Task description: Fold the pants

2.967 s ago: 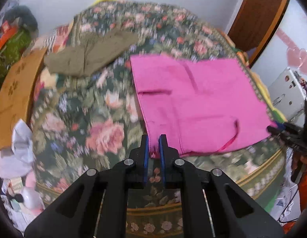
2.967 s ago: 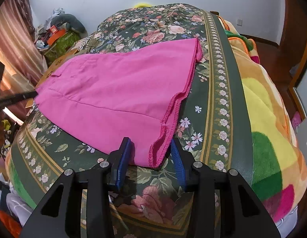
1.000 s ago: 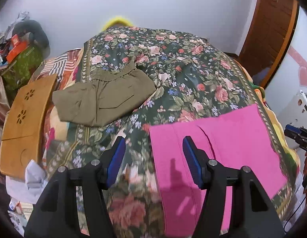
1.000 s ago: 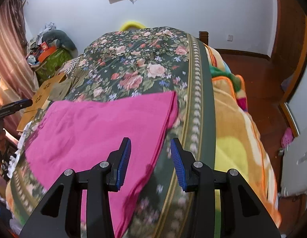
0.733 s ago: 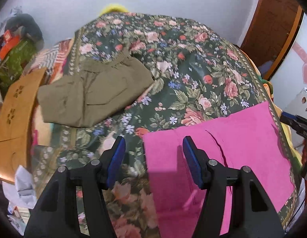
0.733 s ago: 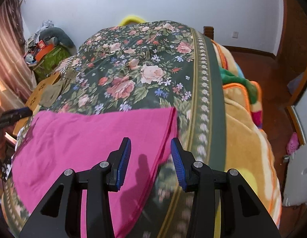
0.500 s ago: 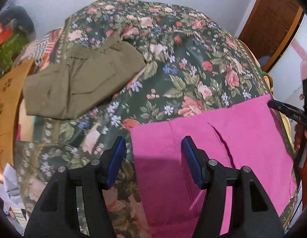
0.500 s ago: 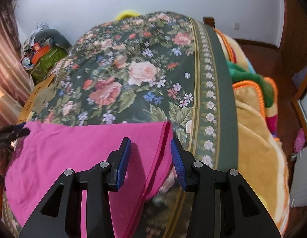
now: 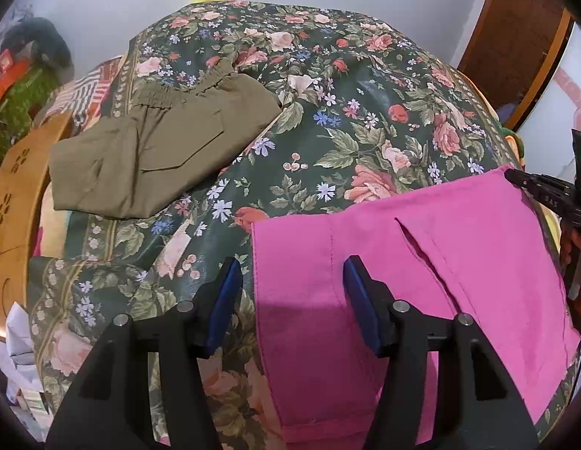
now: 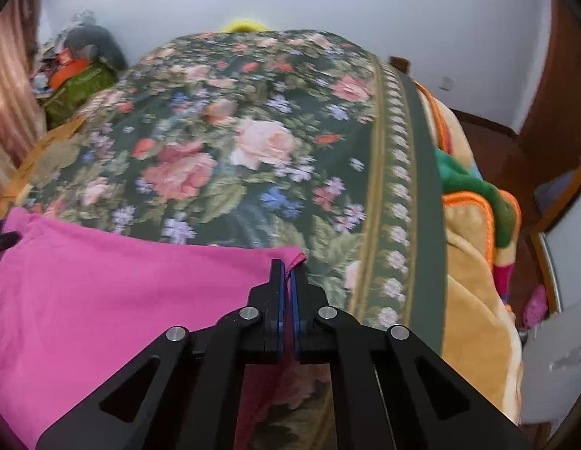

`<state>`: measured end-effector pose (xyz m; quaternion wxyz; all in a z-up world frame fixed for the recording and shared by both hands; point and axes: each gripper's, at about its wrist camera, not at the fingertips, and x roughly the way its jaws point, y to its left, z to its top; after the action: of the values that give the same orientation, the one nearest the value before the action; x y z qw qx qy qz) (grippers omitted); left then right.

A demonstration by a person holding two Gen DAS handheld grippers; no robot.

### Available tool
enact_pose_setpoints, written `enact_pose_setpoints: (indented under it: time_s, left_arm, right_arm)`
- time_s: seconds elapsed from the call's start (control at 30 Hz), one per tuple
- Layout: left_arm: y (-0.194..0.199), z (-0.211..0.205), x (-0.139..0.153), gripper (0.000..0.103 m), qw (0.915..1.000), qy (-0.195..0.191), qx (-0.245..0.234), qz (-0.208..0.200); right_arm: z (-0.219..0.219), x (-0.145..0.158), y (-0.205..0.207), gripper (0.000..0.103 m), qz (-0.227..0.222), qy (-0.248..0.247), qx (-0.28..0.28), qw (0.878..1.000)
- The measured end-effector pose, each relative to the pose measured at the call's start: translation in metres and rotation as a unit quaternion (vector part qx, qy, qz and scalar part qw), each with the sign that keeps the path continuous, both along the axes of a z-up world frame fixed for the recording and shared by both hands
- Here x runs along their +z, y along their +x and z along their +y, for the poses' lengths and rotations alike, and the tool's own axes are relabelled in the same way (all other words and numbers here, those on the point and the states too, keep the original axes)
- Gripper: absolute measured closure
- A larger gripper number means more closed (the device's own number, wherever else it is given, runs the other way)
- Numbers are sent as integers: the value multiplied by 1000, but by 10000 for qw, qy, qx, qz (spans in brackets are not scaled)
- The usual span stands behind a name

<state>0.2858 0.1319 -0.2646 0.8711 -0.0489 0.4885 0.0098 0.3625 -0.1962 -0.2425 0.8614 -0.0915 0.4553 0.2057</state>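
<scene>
Right now I see no true containers here; the bed (image 9: 365,120) with its floral cover carries everything. The pink pants (image 9: 421,262) lie folded flat on the near part of the bed, directly under and ahead of my left gripper (image 9: 290,296). Its jaws stand apart, released, straddling the pants' left corner: the left pad sits over the floral cover just beside the edge, the right pad over the pink cloth, neither pressing on it. The gripper tilts steeply down toward the bed. Beyond its left jaw, well apart from the pink cloth, a folded pair of olive pants (image 9: 159,150) rests on the cover.

My right gripper (image 10: 288,273) also points steeply down. Its jaws have just been closing and are now clenched on the pants' far right corner, a small tip of pink hem poking out past the pads. From the left wrist view, that gripper's dark tip meets the pants' far right corner.
</scene>
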Motion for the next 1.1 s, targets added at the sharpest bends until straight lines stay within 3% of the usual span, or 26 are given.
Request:
enact_pose_setpoints:
  time_s: [0.17,0.27,0.3,0.33,0.4,0.47,0.57,0.7,0.77,0.83,0.93,1.03,1.1]
  left_arm:
    - [-4,4,22,47,9991,388,43,-140]
    - [-4,11,44,47,9991,229,27,-353]
    - [-2,12,50,47,9992,122,-10,-372]
    - [1,10,56,47,9992,48,-74,-387]
    - [5,3,62,47,9989,78,-179,-431]
    - [11,-10,64,47,9983,128,-341,-452]
    - [21,-33,56,47,9973,159,-642,-329]
    - [35,-52,29,47,9963,165,-837,115]
    - [39,-55,11,47,9949,387,-880,310]
    - [37,-53,6,47,9941,370,-965,320]
    - [32,-51,9,41,9936,503,-986,242]
    - [24,-46,7,36,9931,744,-887,205]
    - [16,-40,6,34,9940,704,-824,159]
  right_arm:
    - [1,9,-2,100,137,-163,76,9997]
    - [1,32,-8,92,37,-67,-66,9999]
    - [3,39,-9,79,12,-26,-66,10000]
    - [7,49,-13,56,3,47,-7,10000]
    - [18,61,-19,39,-45,166,198,9997]
    - [36,70,-30,39,-183,234,555,9980]
    - [64,66,-37,39,-21,260,991,9947]
    - [93,38,-39,39,534,313,1264,9901]
    - [101,18,-40,39,749,103,1333,9882]
    - [102,3,-43,39,882,-111,1503,9846]
    - [93,4,-60,36,619,-349,1876,9797]
    - [77,5,-69,33,629,-471,1794,9806]
    - [67,8,-75,33,582,-478,1738,9819]
